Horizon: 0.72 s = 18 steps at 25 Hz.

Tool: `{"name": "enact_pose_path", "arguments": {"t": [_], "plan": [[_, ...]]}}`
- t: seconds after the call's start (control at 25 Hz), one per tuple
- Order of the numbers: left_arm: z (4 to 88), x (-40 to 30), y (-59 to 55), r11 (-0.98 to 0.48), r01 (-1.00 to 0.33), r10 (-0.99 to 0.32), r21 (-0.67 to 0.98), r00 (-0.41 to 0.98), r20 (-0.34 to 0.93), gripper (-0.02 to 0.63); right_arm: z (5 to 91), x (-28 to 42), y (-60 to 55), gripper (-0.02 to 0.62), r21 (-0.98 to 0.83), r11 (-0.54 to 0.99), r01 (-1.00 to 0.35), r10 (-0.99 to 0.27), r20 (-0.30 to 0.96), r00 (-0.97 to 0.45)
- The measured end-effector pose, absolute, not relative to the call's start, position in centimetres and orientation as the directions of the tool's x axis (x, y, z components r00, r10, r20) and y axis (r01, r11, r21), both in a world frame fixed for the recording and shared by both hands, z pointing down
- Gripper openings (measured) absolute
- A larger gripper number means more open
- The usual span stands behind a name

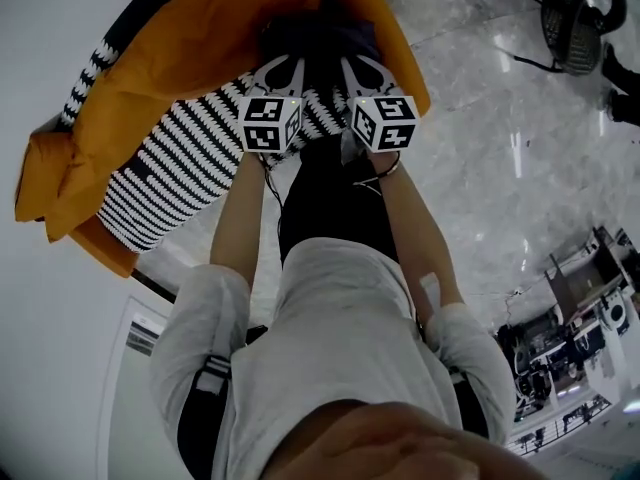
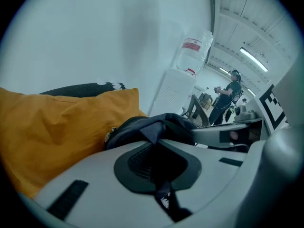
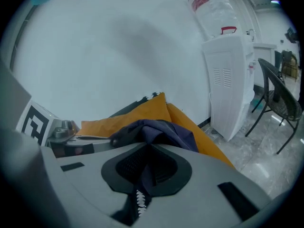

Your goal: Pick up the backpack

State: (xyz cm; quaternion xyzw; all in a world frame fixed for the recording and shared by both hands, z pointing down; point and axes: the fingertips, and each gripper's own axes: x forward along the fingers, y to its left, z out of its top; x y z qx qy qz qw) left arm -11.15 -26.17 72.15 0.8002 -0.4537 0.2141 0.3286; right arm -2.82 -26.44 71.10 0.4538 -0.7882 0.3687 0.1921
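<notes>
Item: backpack (image 2: pixel 159 122). Dark navy cloth, soft and bunched, with a run of white zip teeth showing where it passes between the fingers.

Location: at the near edge of the orange cushion (image 1: pixel 180 78), raised against it. The cushion lies on the marble floor (image 1: pixel 500 138) along a white wall, with a black-and-white striped cover (image 1: pixel 170 168) over part of it.

Hold: I have the left gripper (image 2: pixel 159 144) and the right gripper (image 3: pixel 149 151) side by side. The fingers (image 2: pixel 90 170) of each are pinched narrow on a fold of the navy cloth.

Hidden or unclear: the gripper bodies fill the lower half of both gripper views, so only a crumpled top portion of the backpack shows. I cannot make out its straps, base or full outline. In the head view a dark strip runs from below the marker cubes down between the forearms. I cannot tell whether that is the backpack hanging or the person's clothing.

Orientation: the visible bundle points away from the fingers towards the cushion. Its long axis cannot be read.

Surroundings: white water dispenser (image 3: pixel 228 84) carrying a bottle (image 3: pixel 209 8); black chair (image 1: pixel 580 13); a person (image 2: pixel 230 94) far off, small.
</notes>
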Motion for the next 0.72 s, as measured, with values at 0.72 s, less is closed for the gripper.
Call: {"name": "enact_pose_path", "arguments": {"t": [0.72], "plan": [[69.6, -10.3, -16.1, -0.269, -0.906, -0.633, 0.328, 0.423, 0.649, 0.014, 68.0, -2.3, -16.7, 0.051, -0.454, 0.476, -0.754, -0.494, 0.571, -0.655]]}}
